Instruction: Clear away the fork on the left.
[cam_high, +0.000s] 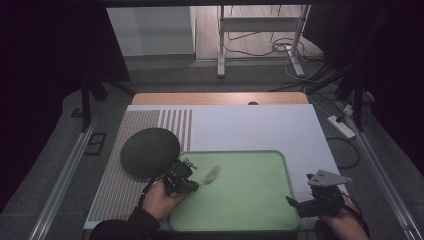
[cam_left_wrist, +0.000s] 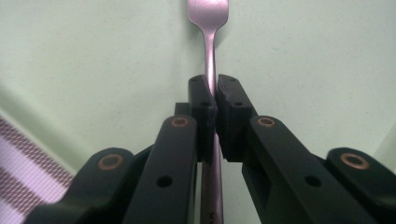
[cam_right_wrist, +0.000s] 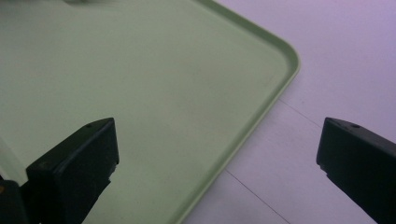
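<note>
A metal fork (cam_high: 211, 174) (cam_left_wrist: 208, 32) hangs over the left part of the green tray (cam_high: 250, 200), tines pointing away from the hand. My left gripper (cam_high: 194, 185) (cam_left_wrist: 214, 91) is shut on the fork's handle, the pads pinching it on both sides. At the tray's right front corner my right gripper (cam_high: 292, 202) (cam_right_wrist: 217, 149) stands open, its jaws wide apart with nothing between them, above the tray's rim (cam_right_wrist: 261, 109).
A dark round bowl (cam_high: 149, 151), turned upside down, lies left of the tray on the striped part of the white mat (cam_high: 250, 127). A wooden table edge (cam_high: 220, 98) runs behind it. Cables and a power strip (cam_high: 341, 126) lie at the right.
</note>
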